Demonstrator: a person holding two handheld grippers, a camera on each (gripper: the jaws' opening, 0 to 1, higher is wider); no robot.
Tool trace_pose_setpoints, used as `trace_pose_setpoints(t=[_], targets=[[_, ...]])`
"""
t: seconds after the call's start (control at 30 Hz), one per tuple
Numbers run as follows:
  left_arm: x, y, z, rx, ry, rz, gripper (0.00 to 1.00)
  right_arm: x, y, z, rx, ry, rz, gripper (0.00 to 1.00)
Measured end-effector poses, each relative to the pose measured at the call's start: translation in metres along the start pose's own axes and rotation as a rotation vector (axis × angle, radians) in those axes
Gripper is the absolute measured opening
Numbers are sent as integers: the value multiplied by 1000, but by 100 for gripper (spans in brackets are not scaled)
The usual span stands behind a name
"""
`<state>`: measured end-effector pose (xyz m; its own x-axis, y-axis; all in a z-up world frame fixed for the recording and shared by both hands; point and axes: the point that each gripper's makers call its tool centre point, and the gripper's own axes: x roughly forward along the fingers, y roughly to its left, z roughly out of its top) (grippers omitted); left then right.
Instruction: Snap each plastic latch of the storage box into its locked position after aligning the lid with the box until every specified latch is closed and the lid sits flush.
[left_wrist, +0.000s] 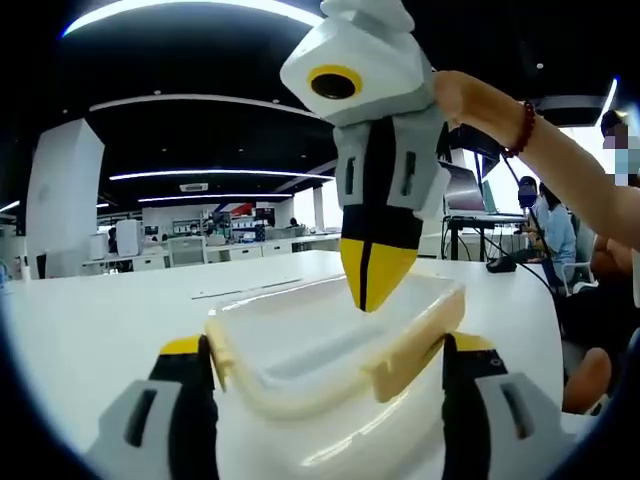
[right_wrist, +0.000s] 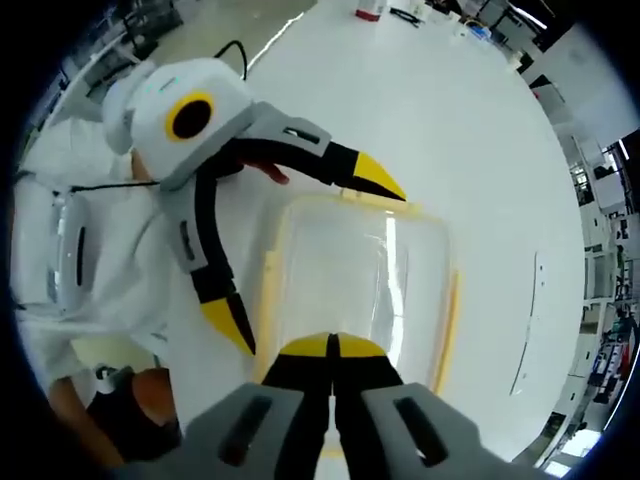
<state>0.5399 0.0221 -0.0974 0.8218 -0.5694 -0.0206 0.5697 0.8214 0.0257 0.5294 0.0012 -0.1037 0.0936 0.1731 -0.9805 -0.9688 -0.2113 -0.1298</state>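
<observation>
The storage box (left_wrist: 330, 350) is clear plastic with a clear lid and cream-yellow latches (left_wrist: 405, 362), and it lies on the white table (left_wrist: 100, 320). My left gripper (left_wrist: 328, 345) is open, its jaws straddling the box's near end, one on each side. My right gripper (left_wrist: 368, 292) comes down from above, shut, with its tip on the lid near the far rim. In the right gripper view the box (right_wrist: 365, 270) lies below my shut right gripper (right_wrist: 330, 345), and the open left gripper (right_wrist: 312, 260) flanks the box's left end. A yellow latch (right_wrist: 450, 320) runs along the right side.
A person's arm with a bead bracelet (left_wrist: 522, 128) reaches in from the right. Seated people and a laptop on a stand (left_wrist: 470, 195) are at the right. The person's white clothes (right_wrist: 90, 250) are at the left, and small items (right_wrist: 372, 10) stand at the table's far end.
</observation>
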Motion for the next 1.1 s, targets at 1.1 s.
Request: trace_pose_setpoints(t=[1.1], targets=[[-1,-8,3,-2,-18,3,90,2,-2,-3,9,-74,-14,0]])
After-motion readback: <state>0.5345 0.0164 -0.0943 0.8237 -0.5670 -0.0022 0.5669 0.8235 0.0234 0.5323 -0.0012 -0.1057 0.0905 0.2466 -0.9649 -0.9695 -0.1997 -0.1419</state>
